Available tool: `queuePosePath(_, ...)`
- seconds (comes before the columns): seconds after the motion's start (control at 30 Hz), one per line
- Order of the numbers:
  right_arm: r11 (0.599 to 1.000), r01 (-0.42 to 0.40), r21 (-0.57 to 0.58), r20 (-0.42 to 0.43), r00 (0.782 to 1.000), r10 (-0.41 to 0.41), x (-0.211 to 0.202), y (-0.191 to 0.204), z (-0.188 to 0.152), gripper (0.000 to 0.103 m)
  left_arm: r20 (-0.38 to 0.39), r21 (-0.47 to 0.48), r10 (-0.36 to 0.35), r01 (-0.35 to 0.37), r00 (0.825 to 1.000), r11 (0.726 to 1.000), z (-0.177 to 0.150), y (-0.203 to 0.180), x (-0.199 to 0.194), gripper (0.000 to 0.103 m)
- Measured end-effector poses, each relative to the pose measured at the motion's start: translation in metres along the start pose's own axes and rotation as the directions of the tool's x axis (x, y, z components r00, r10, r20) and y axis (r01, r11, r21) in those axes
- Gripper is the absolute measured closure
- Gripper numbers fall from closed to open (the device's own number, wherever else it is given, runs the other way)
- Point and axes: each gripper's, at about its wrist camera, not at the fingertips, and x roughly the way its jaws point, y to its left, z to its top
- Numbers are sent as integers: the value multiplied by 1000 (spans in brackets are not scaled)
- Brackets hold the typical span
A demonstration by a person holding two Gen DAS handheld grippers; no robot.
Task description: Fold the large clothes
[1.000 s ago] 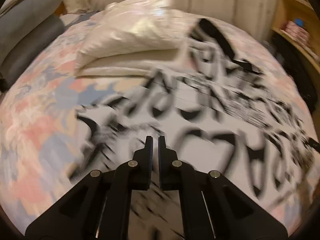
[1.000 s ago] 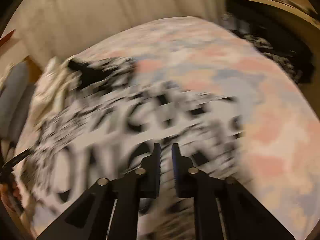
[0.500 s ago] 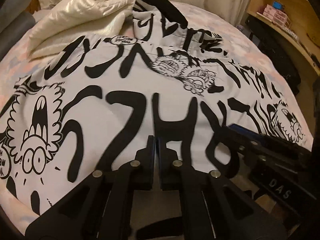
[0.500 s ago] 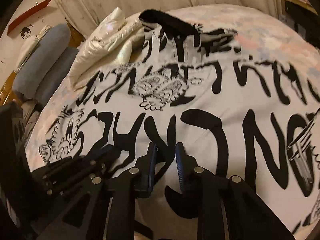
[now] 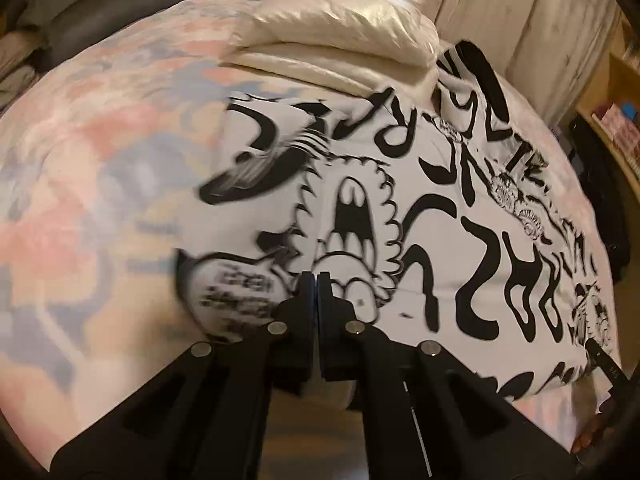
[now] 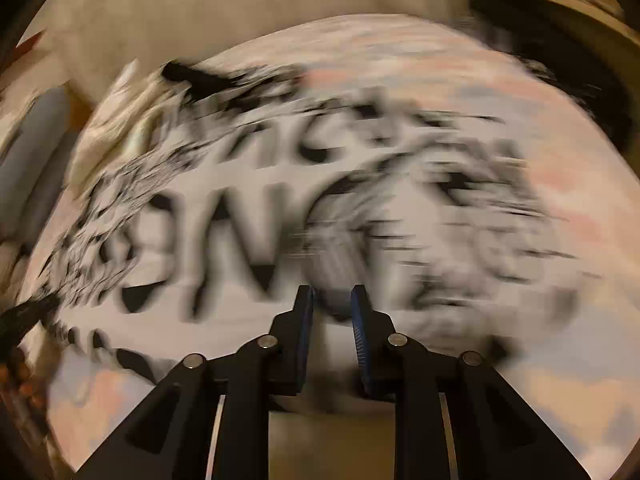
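Left wrist view: we're looking down over the left gripper [image 5: 316,280], jaws pressed together with nothing visibly pinched between them. The white shirt [image 5: 420,216] with black lettering is lying spread on the bed [image 5: 92,168], its near hem just under our fingertips and its left edge running far toward the cream pillows [image 5: 344,36]. Open pastel quilt is sitting to the left of that edge. The pillows are touching the shirt's far end; grey cushions [image 5: 108,12] are sitting far left, a wooden shelf [image 5: 612,100] on the right.

Right wrist view: heavily blurred. We're seeing the right gripper [image 6: 331,300] with a narrow gap between its jaws, nothing in it, fingertips over the shirt's [image 6: 256,216] near hem. Bare quilt [image 6: 580,208] is showing to the right and near. The curtain [image 6: 240,20] is hanging at the far side.
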Motion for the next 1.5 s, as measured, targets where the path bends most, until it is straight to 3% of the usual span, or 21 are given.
queuePosePath(0.13, 994, -55, 98, 5, 998, 55, -9, -33, -4, 84, 10, 45, 29, -29, 1000, 999, -7, -1, -10, 101)
queuePosePath(0.3, 998, -9, 59, 4, 1000, 9, -15, -24, -16, 82, 3, 77, 57, -57, 998, 995, -16, -13, -17, 101)
queuePosePath(0.57, 999, -2, 50, -17, 1000, 3, -15, -14, -22, 76, -32, 80, 40, -37, 999, 996, -13, -11, -26, 101)
queuePosePath(0.83, 999, 27, -35, -138, 990, -32, -9, -7, 4, 75, -37, 164, 35, -28, 999, 986, 28, -35, -32, 101)
queuePosePath(1.0, 994, 15, -108, -121, 992, -28, -15, 10, 49, 74, -7, 260, 29, -26, 1000, 965, 93, -77, -29, 101)
queuePosePath(1.1, 986, -25, -162, -82, 997, 12, -19, 30, 90, 68, 11, 310, 11, -13, 1000, 951, 136, -111, -22, 100)
queuePosePath(1.17, 977, -56, -204, -43, 998, 48, -20, 49, 124, 53, 30, 347, -4, -7, 1000, 938, 162, -135, -15, 94)
queuePosePath(1.27, 953, -106, -283, 21, 993, 117, -16, 83, 178, 46, 47, 379, -26, 7, 999, 925, 202, -174, 2, 79)
queuePosePath(1.4, 928, -164, -334, 54, 980, 193, 11, 126, 244, 46, 35, 397, -74, 54, 997, 916, 246, -223, 36, 74)
queuePosePath(1.5, 909, -221, -353, 30, 969, 247, 50, 161, 289, 46, 19, 398, -106, 89, 994, 913, 278, -255, 69, 74)
